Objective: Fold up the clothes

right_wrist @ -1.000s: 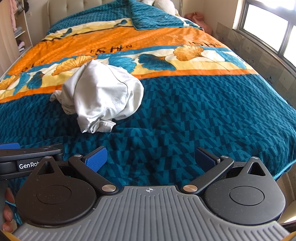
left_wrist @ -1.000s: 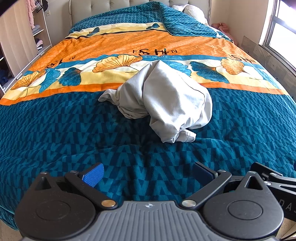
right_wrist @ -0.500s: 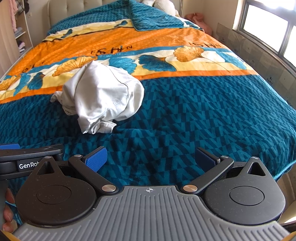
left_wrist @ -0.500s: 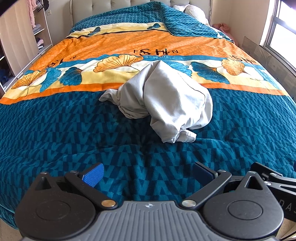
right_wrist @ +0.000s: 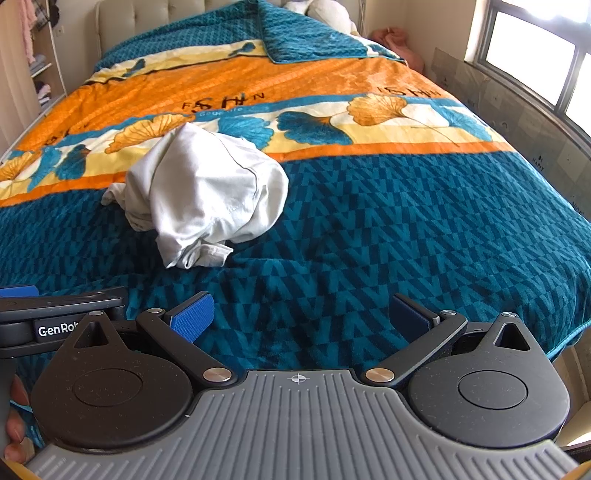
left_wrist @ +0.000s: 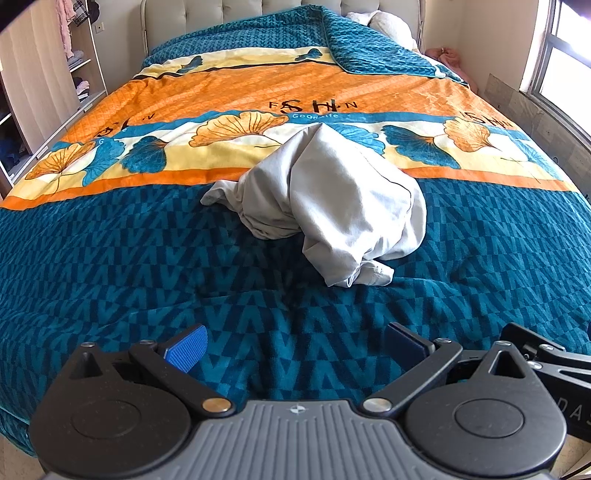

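1. The bed (left_wrist: 110, 258), spread with a teal, orange and yellow blanket, fills the room.
2. A crumpled pale grey garment (left_wrist: 332, 206) lies mid-bed, well beyond both grippers.
3. The left gripper (left_wrist: 295, 347) hovers at the near edge, fingers spread, empty.
4. The right gripper (right_wrist: 301, 319) sits alongside, likewise spread, the garment far-left of it.

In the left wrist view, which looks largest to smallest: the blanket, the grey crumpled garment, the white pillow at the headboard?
1. Blanket
2. Grey crumpled garment
3. White pillow, though it lies farthest from the camera and is partly hidden, so its true size is unsure.
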Demonstrator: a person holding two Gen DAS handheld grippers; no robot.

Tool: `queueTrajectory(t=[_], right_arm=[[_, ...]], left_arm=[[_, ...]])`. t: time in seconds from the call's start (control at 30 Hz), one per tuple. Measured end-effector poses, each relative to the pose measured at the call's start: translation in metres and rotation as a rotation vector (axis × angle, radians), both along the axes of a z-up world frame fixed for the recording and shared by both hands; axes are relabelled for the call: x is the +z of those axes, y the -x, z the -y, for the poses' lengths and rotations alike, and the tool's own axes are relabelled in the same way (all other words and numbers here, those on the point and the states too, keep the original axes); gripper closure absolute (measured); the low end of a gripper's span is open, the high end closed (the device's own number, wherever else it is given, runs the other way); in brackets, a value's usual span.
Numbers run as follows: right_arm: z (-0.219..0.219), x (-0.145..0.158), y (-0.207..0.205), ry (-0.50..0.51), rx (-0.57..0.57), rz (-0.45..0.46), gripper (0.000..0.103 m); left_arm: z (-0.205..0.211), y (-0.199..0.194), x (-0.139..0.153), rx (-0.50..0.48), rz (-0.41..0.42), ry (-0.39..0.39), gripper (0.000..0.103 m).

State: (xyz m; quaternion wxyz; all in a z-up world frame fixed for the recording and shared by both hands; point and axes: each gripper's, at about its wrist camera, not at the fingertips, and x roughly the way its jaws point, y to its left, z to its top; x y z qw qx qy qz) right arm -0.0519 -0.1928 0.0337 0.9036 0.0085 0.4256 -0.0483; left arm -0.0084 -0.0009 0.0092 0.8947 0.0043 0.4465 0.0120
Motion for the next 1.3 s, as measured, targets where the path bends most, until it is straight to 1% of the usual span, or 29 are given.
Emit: queueTrajectory(t=[0.3, 0.4, 0.53, 0.6, 0.7, 0.77, 0.87, 0.97, 1.03, 1.1, 1.13, 1.2, 1.23, 1.27, 1.3], right_arm=[[-0.005, -0.001, -0.006, -0.005, 0.021, 0.005, 0.0], [-0.006, -0.004, -0.012, -0.016, 0.017, 0.009, 0.0], [-0.003, -0.006, -0.025, -0.038, 0.013, 0.025, 0.0], [-0.001, -0.007, -0.035, -0.061, 0.015, 0.034, 0.0], [-0.002, -0.015, -0.053, -0.094, 0.038, 0.042, 0.0], [-0.009, -0.025, -0.062, -0.113, 0.075, 0.085, 0.0], [-0.03, -0.043, -0.076, -0.112, 0.186, 0.158, 0.0], [-0.055, -0.064, -0.095, -0.107, 0.261, 0.162, 0.0], [-0.071, -0.078, -0.107, -0.12, 0.296, 0.146, 0.0], [-0.086, -0.092, -0.119, -0.125, 0.334, 0.12, 0.0], [-0.094, -0.099, -0.125, -0.11, 0.345, 0.105, 0.001], [-0.106, -0.11, -0.134, -0.038, 0.341, 0.051, 0.018], [-0.111, -0.116, -0.138, -0.004, 0.339, 0.019, 0.045], [-0.114, -0.119, -0.141, 0.008, 0.342, -0.011, 0.082], [-0.112, -0.118, -0.143, -0.034, 0.351, -0.031, 0.1]], left_arm=[[-0.008, -0.004, -0.004, 0.025, -0.008, 0.025, 0.0], [-0.014, -0.007, -0.01, 0.038, -0.022, 0.046, 0.0], [-0.024, -0.011, -0.019, 0.063, -0.037, 0.051, 0.0], [-0.034, -0.016, -0.023, 0.081, -0.052, 0.084, 0.0], [-0.048, -0.019, -0.025, 0.141, -0.031, 0.09, 0.0], [-0.054, -0.023, -0.027, 0.158, -0.014, 0.079, 0.0], [-0.063, -0.028, -0.031, 0.164, -0.013, 0.067, 0.0], [-0.074, -0.029, -0.039, 0.171, -0.03, 0.044, 0.0], [-0.084, -0.031, -0.046, 0.17, -0.067, 0.053, 0.0], [-0.092, -0.028, -0.051, 0.181, -0.061, 0.075, 0.0], [-0.095, -0.026, -0.053, 0.19, -0.049, 0.087, 0.0], [-0.098, -0.024, -0.053, 0.195, -0.036, 0.108, 0.0], [-0.1, -0.023, -0.052, 0.192, -0.033, 0.126, 0.0], [-0.102, -0.022, -0.05, 0.187, -0.032, 0.146, 0.0], [-0.103, -0.021, -0.048, 0.183, -0.025, 0.154, 0.0]])
